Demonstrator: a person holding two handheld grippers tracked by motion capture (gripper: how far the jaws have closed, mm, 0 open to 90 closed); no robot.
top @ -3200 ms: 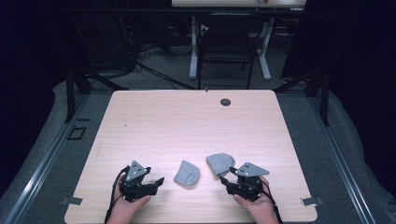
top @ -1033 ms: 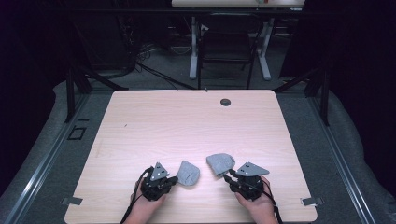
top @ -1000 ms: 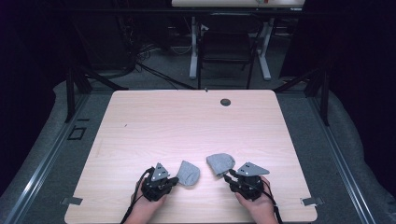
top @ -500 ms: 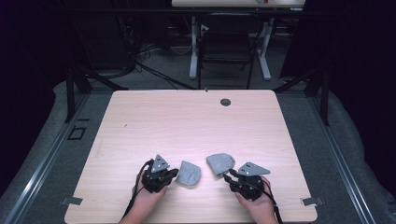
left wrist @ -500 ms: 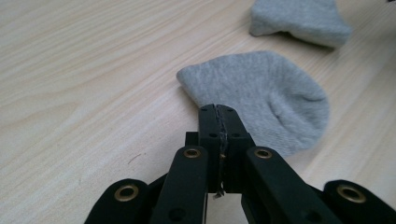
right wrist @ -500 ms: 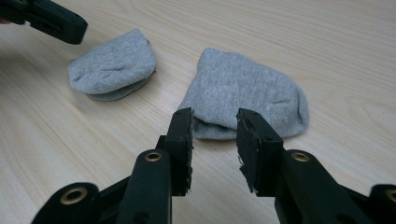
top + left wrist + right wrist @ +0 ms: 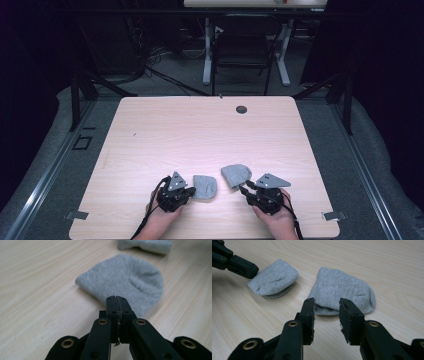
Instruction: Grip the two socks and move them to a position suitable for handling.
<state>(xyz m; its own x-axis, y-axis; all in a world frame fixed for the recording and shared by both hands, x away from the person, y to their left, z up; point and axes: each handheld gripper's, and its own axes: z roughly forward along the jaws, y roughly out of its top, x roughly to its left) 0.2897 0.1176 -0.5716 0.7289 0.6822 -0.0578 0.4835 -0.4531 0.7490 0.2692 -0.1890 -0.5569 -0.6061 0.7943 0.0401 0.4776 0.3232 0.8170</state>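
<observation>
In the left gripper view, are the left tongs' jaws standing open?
No. The left tongs have their jaws pressed flat together, tips at the near edge of a grey sock.

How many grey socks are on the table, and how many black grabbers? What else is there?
Grey socks: 2, the left sock and the right sock
Black grippers: 2, the left gripper and the right gripper
Dark round spots on the table: 1, the round spot
Total: 5
</observation>
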